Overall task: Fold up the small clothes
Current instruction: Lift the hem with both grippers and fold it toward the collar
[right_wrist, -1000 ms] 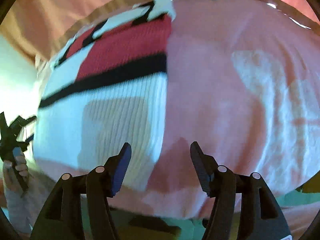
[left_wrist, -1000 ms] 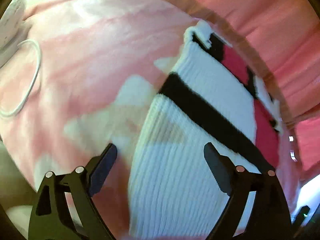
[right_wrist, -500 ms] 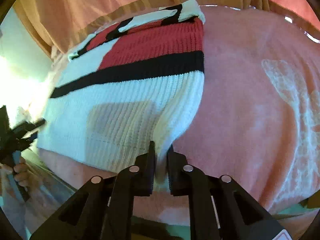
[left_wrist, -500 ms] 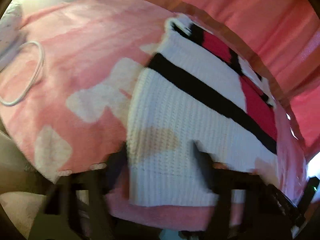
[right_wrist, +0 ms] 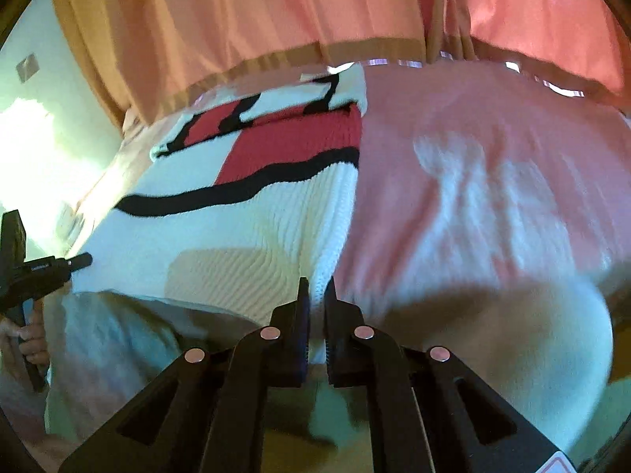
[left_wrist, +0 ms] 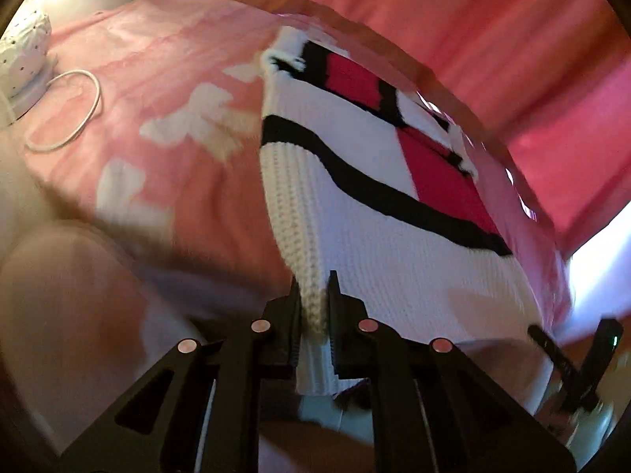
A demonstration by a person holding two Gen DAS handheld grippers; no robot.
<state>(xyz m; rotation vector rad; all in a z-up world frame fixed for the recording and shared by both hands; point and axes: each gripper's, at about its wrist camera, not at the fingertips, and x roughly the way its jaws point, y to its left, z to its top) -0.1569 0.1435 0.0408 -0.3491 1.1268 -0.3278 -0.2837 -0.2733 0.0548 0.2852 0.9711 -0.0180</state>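
Knitwear lay spread on a bed: a white sweater (left_wrist: pixel 414 276) with black stripes and red blocks rested on a pink blanket (left_wrist: pixel 157 79) with pale patches, its far end near the bed's edge by a pink curtain (left_wrist: pixel 493 39). No container showed in either view. A white cable (left_wrist: pixel 67 118) curled on the blanket well apart from the sweater, next to a white dotted object (left_wrist: pixel 23 55) at the left rim of the left wrist view.

The left gripper (left_wrist: pixel 313 311) pointed steeply down at the near left corner of the sweater, its jaws nearly together and pinching the ribbed hem, which ran up between them as a raised ridge. The right gripper (right_wrist: pixel 316 307) pointed down likewise at the near right corner; its jaws were closing, and a thin fold of the white knit sat clamped between them. Both corners stood lifted off the blanket while the rest of the sweater lay flat.

In the right wrist view a hand (right_wrist: pixel 27 339) gripped the left tool's handle at the left rim. Both views were blurred.
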